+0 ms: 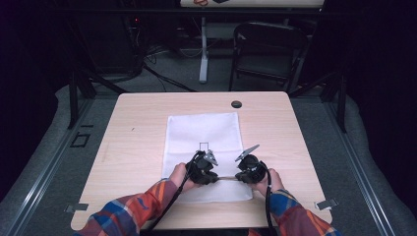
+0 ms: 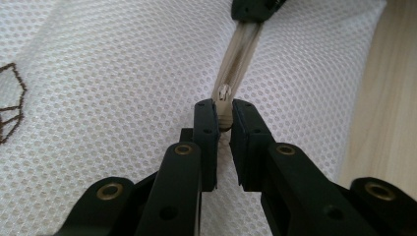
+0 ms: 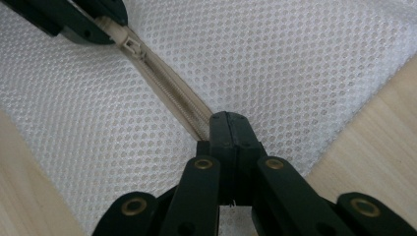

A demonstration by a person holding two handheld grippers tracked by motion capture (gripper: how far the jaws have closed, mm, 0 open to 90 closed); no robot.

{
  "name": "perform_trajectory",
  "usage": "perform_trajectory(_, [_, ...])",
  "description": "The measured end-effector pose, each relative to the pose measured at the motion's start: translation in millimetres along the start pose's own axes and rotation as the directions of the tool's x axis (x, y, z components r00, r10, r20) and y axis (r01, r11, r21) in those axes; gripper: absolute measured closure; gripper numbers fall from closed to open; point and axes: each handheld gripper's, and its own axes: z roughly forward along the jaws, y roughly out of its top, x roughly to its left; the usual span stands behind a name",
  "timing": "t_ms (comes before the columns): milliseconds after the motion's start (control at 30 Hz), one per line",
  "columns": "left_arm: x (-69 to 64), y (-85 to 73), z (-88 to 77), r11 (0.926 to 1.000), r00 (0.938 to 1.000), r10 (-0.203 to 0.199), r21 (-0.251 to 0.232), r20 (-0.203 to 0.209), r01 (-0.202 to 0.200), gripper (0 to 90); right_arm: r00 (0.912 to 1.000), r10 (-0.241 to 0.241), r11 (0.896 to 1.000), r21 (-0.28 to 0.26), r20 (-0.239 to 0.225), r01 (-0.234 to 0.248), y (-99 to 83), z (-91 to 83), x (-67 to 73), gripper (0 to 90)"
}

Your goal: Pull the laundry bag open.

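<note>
A white mesh bag (image 1: 204, 130) lies flat on the wooden table (image 1: 137, 137), and a beige zipper (image 1: 227, 178) runs along its near edge. My left gripper (image 2: 223, 112) is shut on the zipper's pull (image 2: 224, 93), the pads pinching it from both sides. From there the zipper (image 2: 243, 44) stretches away to my right gripper (image 2: 255, 7). In the right gripper view, my right gripper (image 3: 227, 120) is shut on the zipper tape (image 3: 172, 91) at its end. The slider (image 3: 131, 47) sits at my left gripper (image 3: 83, 22). From above, the left gripper (image 1: 204, 171) and the right gripper (image 1: 248, 172) stand close together.
A small dark printed outline (image 1: 204, 146) marks the middle of the bag. A black round cap (image 1: 236, 104) sits in the tabletop near the far edge. Behind the table stand a folding chair (image 1: 265, 49) and a white table leg (image 1: 203, 54). Bare wood lies left and right of the bag.
</note>
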Motion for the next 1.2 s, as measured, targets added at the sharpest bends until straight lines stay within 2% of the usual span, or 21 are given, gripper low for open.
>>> perform_trajectory(100, [0.7, -1.6, -1.7, 0.9999, 1.0000, -0.008, -0.010, -0.002, 0.008, 81.8, 1.0000, 0.002, 1.000, 0.000, 0.001, -0.002, -0.1, -0.1, -0.2, 90.0])
perform_trajectory(167, [-0.5, -2.5, -3.7, 1.0000, 0.9999, 0.002, 0.002, -0.011, -0.002, 81.8, 1.0000, 0.003, 1.000, 0.000, 0.000, -0.003, -0.2, -0.2, -0.3, 90.0])
perform_trajectory(533, [4.6, -12.6, -9.9, 0.9996, 0.9996, -0.027, -0.007, 0.002, 0.027, 81.6, 0.9999, 0.015, 1.000, -0.010, -0.004, -0.015, -0.7, 0.3, 0.0, 90.0])
perform_trajectory(600, [4.9, -14.1, -11.3, 0.9997, 0.9997, -0.023, 0.007, -0.010, 0.023, 81.6, 0.9998, 0.017, 1.000, -0.011, -0.005, -0.017, -0.9, 0.3, -0.1, 90.0])
perform_trajectory(633, [5.1, -15.1, -12.0, 0.9994, 0.9994, -0.034, -0.008, -0.008, 0.034, 81.6, 0.9998, 0.017, 1.000, -0.011, -0.005, -0.017, -0.9, 0.3, -0.2, 90.0])
perform_trajectory(733, [6.9, -17.7, -15.7, 0.9993, 0.9993, -0.036, -0.008, -0.001, 0.036, 81.6, 0.9999, 0.011, 1.000, -0.003, -0.001, -0.011, -0.9, -0.4, -0.8, 90.0])
perform_trajectory(933, [9.2, -20.6, -17.0, 0.9989, 0.9988, -0.046, 0.009, -0.015, 0.046, 81.6, 0.9999, 0.012, 1.000, -0.004, 0.000, -0.012, -0.9, -0.2, -0.6, 90.0])
perform_trajectory(1033, [16.3, -28.7, -23.6, 0.9969, 0.9964, -0.078, -0.003, -0.032, 0.078, 81.6, 0.9999, 0.007, 1.000, 0.004, 0.009, -0.007, -1.5, -1.4, -2.2, 90.0])
perform_trajectory(1100, [20.0, -35.7, -30.0, 0.9945, 0.9944, -0.104, -0.007, -0.017, 0.104, 81.6, 0.9998, 0.019, 1.000, 0.003, 0.002, -0.019, -2.9, -2.1, -4.8, 90.0])
perform_trajectory(1133, [19.1, -36.9, -30.7, 0.9956, 0.9951, -0.093, -0.003, -0.033, 0.093, 81.5, 0.9998, 0.019, 1.000, 0.004, 0.000, -0.019, -2.7, -2.1, -4.8, 90.0])
perform_trajectory(1200, [18.3, -39.5, -31.6, 0.9950, 0.9946, -0.100, 0.001, -0.027, 0.100, 81.5, 0.9999, 0.010, 1.000, 0.007, 0.011, -0.010, -1.7, -1.8, -3.1, 90.0])
